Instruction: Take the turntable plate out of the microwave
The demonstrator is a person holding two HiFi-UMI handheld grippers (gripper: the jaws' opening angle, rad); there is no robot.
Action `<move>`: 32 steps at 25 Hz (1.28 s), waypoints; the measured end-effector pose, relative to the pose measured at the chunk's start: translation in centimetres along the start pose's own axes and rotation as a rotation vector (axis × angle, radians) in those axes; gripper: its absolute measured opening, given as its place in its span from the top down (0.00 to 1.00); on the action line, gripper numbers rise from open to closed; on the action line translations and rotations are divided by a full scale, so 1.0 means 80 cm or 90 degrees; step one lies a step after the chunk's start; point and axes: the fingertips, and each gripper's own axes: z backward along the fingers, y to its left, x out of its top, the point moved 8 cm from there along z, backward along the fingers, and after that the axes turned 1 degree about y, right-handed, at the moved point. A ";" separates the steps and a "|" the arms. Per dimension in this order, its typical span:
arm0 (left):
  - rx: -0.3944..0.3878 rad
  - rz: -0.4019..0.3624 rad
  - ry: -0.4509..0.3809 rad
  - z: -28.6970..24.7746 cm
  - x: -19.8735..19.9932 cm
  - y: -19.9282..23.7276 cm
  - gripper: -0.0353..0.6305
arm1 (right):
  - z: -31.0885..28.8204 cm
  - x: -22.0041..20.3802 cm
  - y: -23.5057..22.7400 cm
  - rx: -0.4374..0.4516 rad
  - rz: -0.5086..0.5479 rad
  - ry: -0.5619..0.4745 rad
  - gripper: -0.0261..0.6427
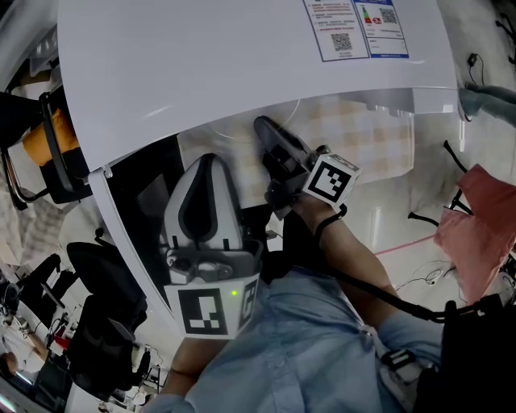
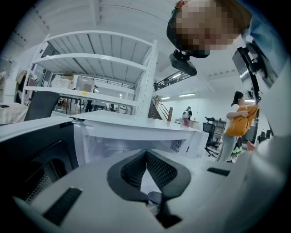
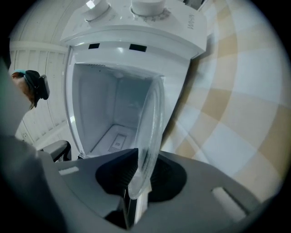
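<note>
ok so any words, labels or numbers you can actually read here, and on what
Nothing legible to quote.
Sticker on the microwave top: print and two QR codes, too small to read.
Print by the knobs, right gripper view: too blurred.
Marker cubes: black-and-white patterns, no words.
Turntable plate: no print.
</note>
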 end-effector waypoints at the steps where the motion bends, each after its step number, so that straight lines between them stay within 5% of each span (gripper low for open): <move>1: -0.002 0.000 0.001 0.001 -0.001 -0.001 0.93 | 0.002 -0.003 0.000 -0.001 0.000 0.002 0.88; 14: 0.007 0.010 -0.006 -0.004 0.002 0.012 0.93 | -0.032 0.010 0.001 0.055 -0.031 0.016 0.78; 19: 0.020 0.022 0.000 -0.004 0.003 0.021 0.94 | -0.044 0.006 -0.002 0.076 -0.050 0.021 0.90; 32: 0.023 0.022 -0.014 0.011 0.007 0.028 0.94 | -0.033 0.002 0.001 0.092 -0.095 0.030 0.92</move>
